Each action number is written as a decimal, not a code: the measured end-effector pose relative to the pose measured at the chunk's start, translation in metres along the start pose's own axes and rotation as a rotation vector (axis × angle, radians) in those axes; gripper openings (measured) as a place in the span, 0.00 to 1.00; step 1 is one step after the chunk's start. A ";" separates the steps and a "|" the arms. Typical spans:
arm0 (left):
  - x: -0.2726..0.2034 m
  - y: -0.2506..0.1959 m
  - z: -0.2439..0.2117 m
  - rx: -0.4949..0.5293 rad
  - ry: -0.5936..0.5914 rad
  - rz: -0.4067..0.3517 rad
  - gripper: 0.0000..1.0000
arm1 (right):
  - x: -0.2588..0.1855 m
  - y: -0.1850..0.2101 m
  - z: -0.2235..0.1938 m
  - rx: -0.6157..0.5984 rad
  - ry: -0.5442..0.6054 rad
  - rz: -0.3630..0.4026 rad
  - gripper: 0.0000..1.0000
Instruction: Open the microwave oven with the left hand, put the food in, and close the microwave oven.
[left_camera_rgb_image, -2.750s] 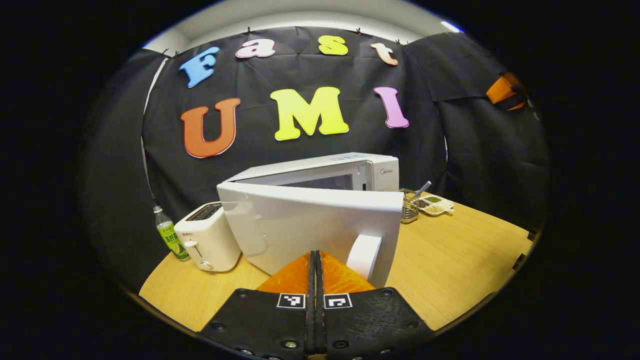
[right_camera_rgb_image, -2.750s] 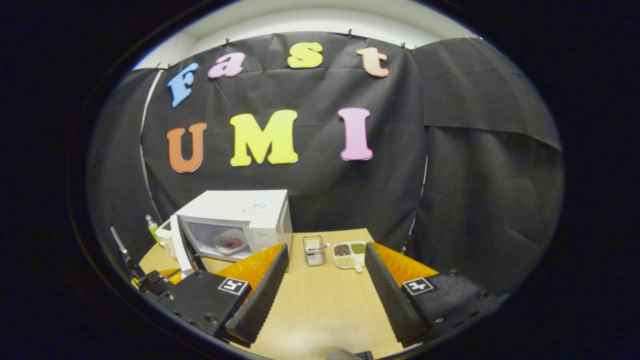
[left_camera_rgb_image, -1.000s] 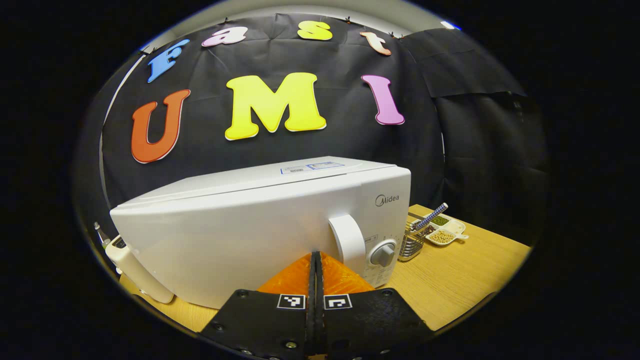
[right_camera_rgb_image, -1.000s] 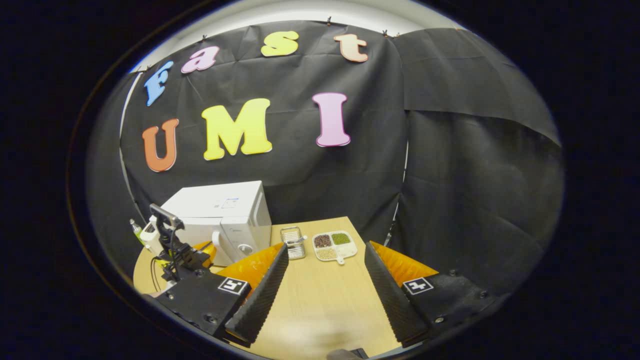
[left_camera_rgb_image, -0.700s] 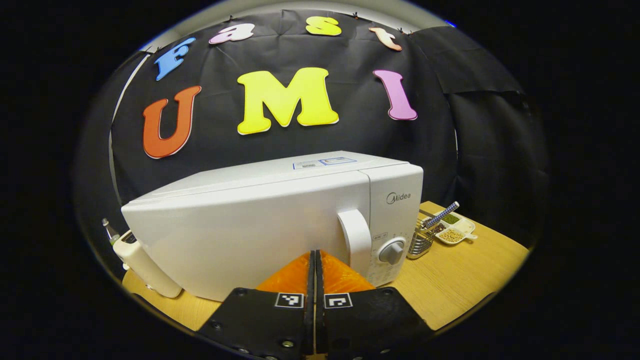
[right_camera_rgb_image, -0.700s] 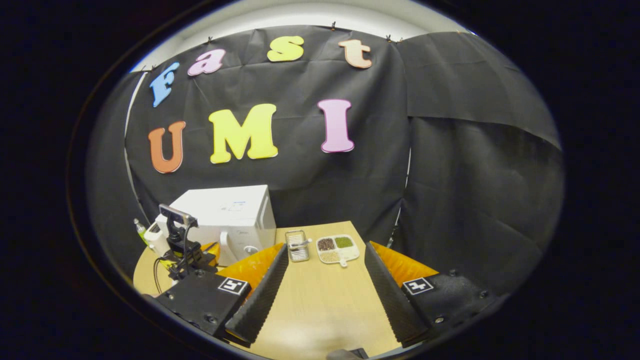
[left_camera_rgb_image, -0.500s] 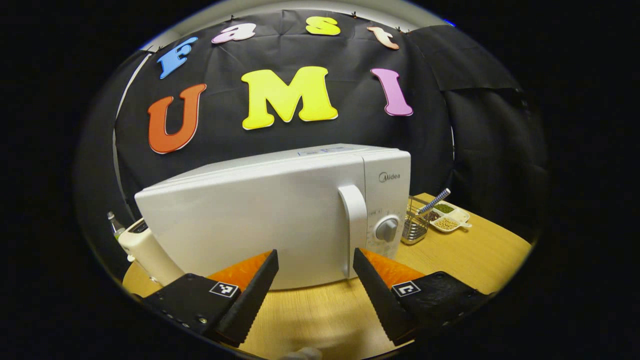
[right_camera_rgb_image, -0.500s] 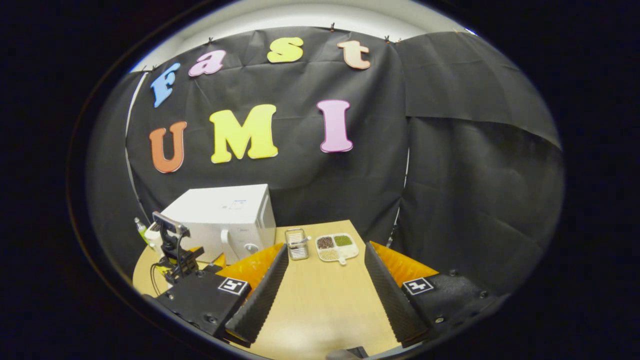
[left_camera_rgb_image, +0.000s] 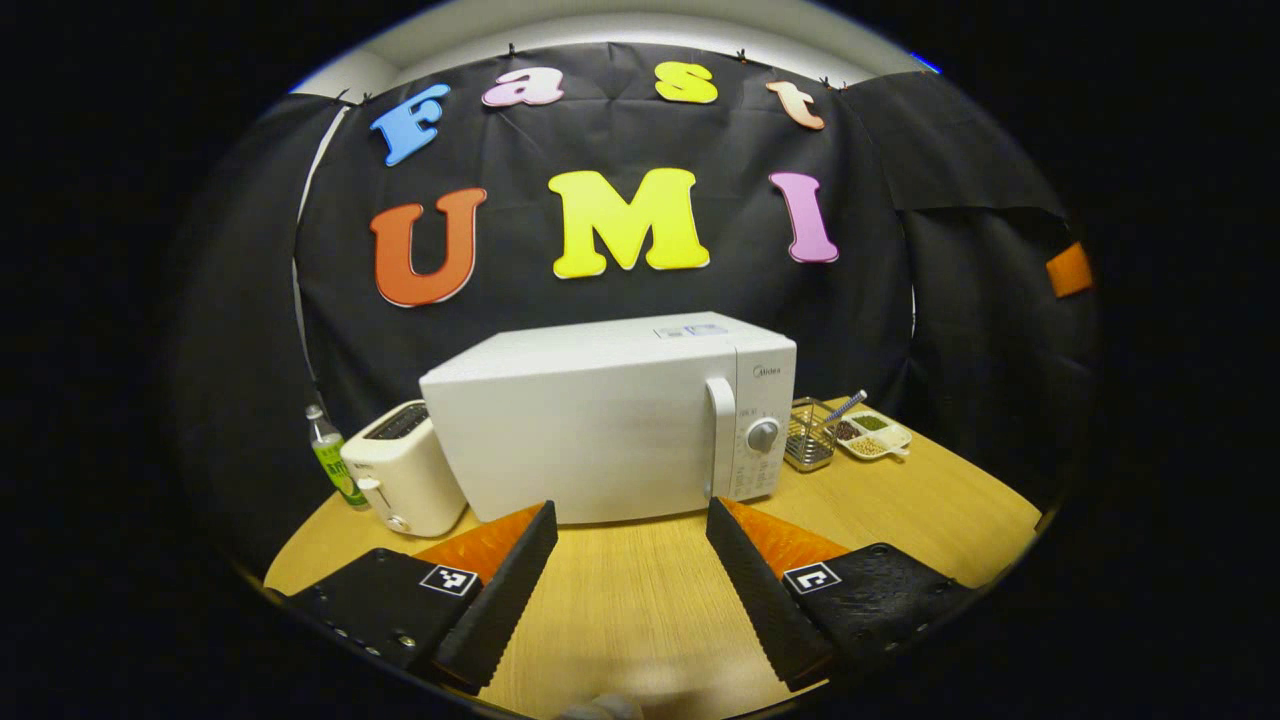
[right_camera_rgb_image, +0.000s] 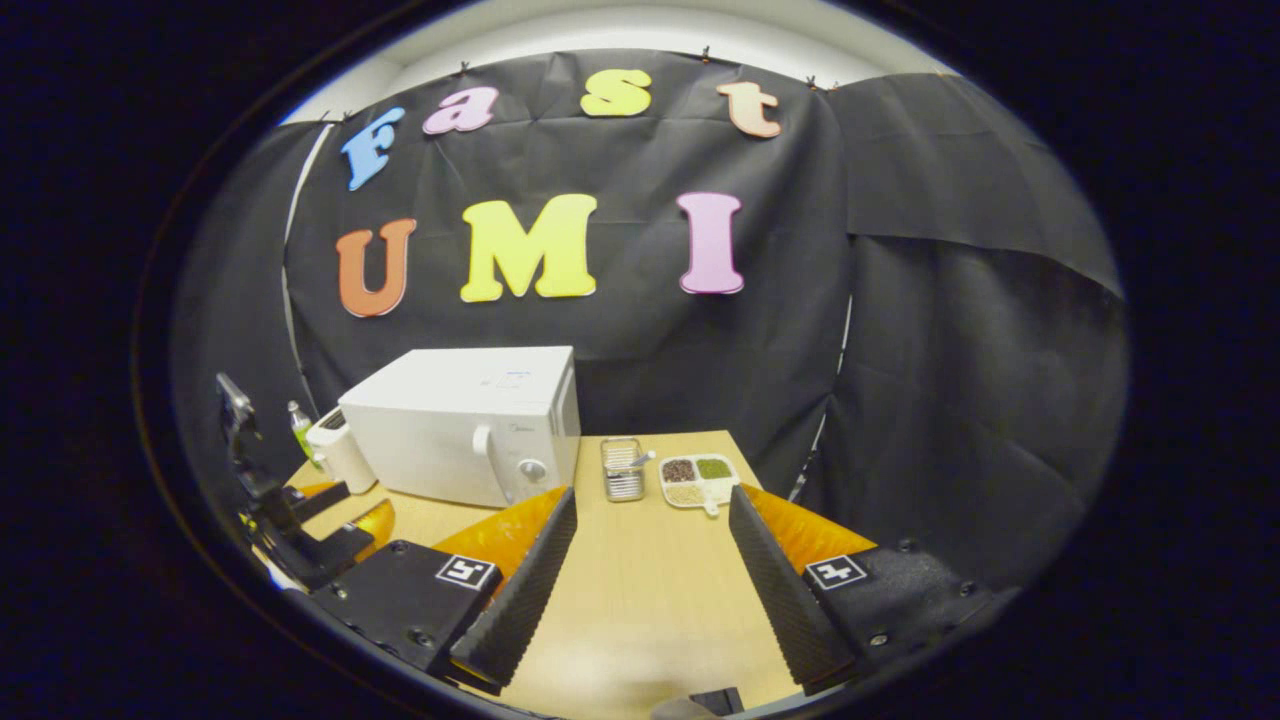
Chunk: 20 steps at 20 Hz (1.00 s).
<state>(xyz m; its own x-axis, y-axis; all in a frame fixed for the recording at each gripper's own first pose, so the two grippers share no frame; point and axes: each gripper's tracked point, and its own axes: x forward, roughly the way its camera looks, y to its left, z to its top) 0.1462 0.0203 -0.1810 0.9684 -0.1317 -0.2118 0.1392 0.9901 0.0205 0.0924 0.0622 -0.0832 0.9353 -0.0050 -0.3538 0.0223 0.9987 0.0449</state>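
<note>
- Microwave oven stands on the wooden table near the back wall, its door flush with the body.
- Left gripper hovers low in front of the door, fingers spread wide, gripping nothing and clear of the handle.
- Right gripper hangs over bare table to the right, likewise wide apart and empty.
- The left gripper view gives the toaster and bottle in full; the right gripper view catches the left gripper from the side.

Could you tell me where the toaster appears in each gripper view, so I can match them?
Left gripper view: the toaster stands lower left, beside the microwave oven.
Right gripper view: the toaster sits small at the left, beside it too.
Shared landmark: the green bottle by the toaster.
</note>
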 end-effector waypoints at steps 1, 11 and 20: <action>-0.015 0.008 0.017 0.001 -0.027 0.013 0.95 | 0.000 0.010 0.000 -0.003 -0.007 0.020 0.98; -0.116 0.070 0.137 -0.046 -0.206 0.124 0.95 | -0.020 0.073 0.044 0.009 -0.156 0.128 0.98; -0.126 0.067 0.157 -0.079 -0.219 0.106 0.95 | -0.040 0.070 0.073 -0.013 -0.238 0.118 0.97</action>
<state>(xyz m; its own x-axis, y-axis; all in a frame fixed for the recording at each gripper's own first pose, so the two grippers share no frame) 0.0665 0.0959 -0.0001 0.9997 -0.0255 0.0044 0.0257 0.9986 -0.0473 0.0827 0.1286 0.0022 0.9879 0.1020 -0.1172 -0.0955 0.9936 0.0600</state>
